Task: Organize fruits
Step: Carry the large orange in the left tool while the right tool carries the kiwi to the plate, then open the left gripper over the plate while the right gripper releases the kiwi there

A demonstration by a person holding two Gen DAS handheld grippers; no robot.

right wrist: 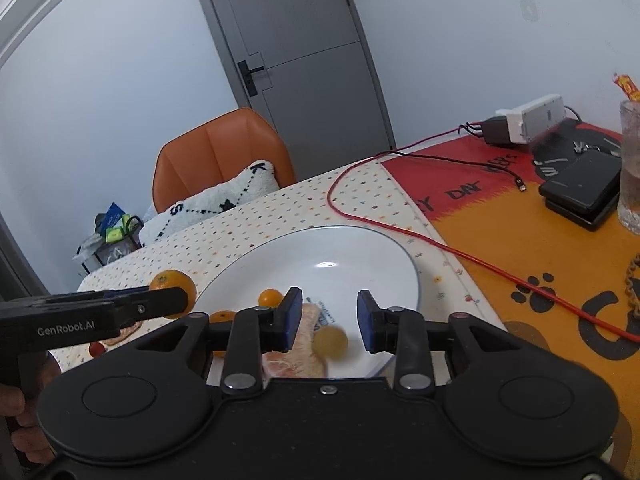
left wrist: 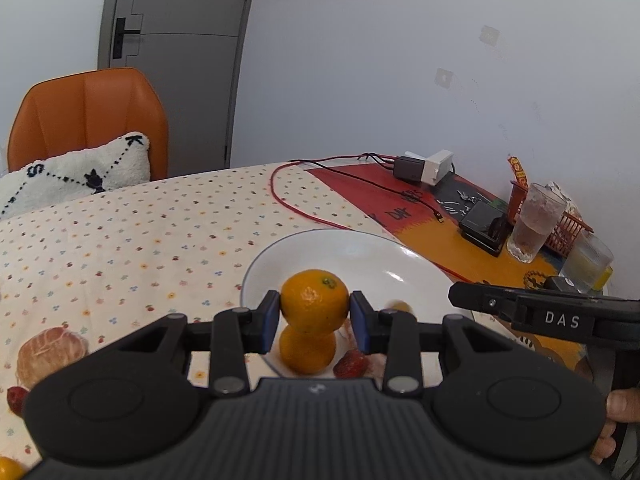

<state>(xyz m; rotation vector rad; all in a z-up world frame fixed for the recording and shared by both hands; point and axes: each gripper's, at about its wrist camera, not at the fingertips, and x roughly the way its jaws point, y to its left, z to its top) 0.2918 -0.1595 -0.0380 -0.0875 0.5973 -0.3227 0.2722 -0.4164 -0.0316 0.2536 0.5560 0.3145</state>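
Observation:
My left gripper is shut on an orange and holds it above the near rim of the white plate. A second orange and a strawberry lie below it. My right gripper is open over the plate. A blurred yellowish round fruit is below the jaws, with a pale peeled fruit piece beside it. A small orange sits on the plate. The held orange shows in the right wrist view too.
A peeled pomelo piece and a strawberry lie on the dotted tablecloth at left. A red cable runs past the plate. Glasses, a black case and a charger stand at right. An orange chair is behind.

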